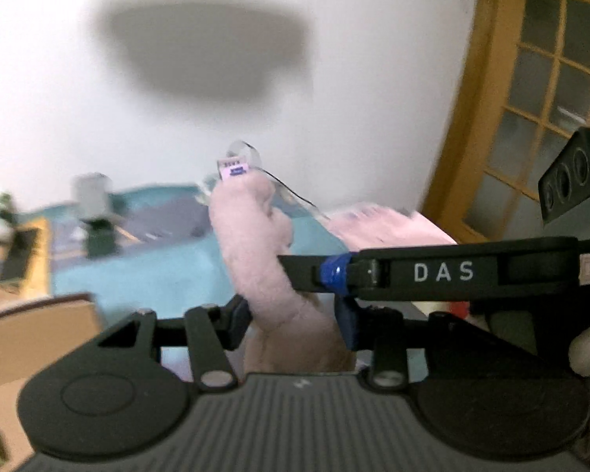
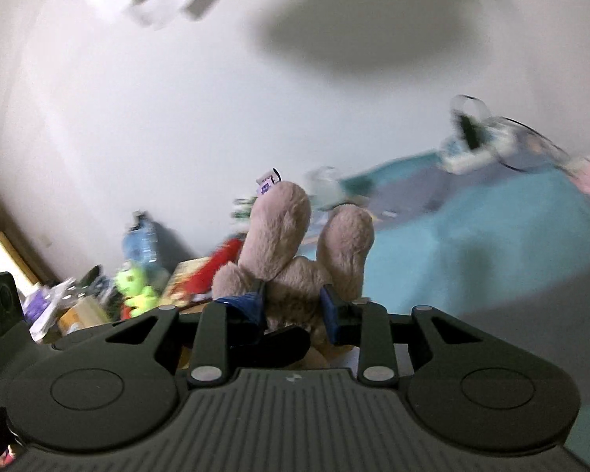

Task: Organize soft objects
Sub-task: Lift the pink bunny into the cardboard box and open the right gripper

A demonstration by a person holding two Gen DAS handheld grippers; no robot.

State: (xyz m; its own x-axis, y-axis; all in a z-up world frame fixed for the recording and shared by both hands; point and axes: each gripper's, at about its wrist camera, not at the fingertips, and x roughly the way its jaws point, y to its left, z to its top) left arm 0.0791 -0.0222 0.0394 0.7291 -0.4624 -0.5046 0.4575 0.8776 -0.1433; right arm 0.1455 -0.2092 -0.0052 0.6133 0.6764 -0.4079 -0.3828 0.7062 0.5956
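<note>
A pale pink-beige plush toy (image 1: 255,244) with a small purple tag is held up in the air. My left gripper (image 1: 295,314) is shut on its lower part. In the left wrist view the other gripper's black finger marked DAS (image 1: 444,273) reaches across from the right and touches the plush. In the right wrist view my right gripper (image 2: 293,306) is shut on the same plush toy (image 2: 295,251), between its two raised limbs. Both views are blurred by motion.
A bed with a teal cover (image 1: 169,275) lies behind, with pink bedding (image 1: 381,224) at its right. A cardboard box (image 1: 31,338) is at the left. A green plush (image 2: 137,291), a red soft thing (image 2: 216,267) and a water bottle (image 2: 141,244) crowd the floor by the white wall. A wooden door (image 1: 531,90) stands at the right.
</note>
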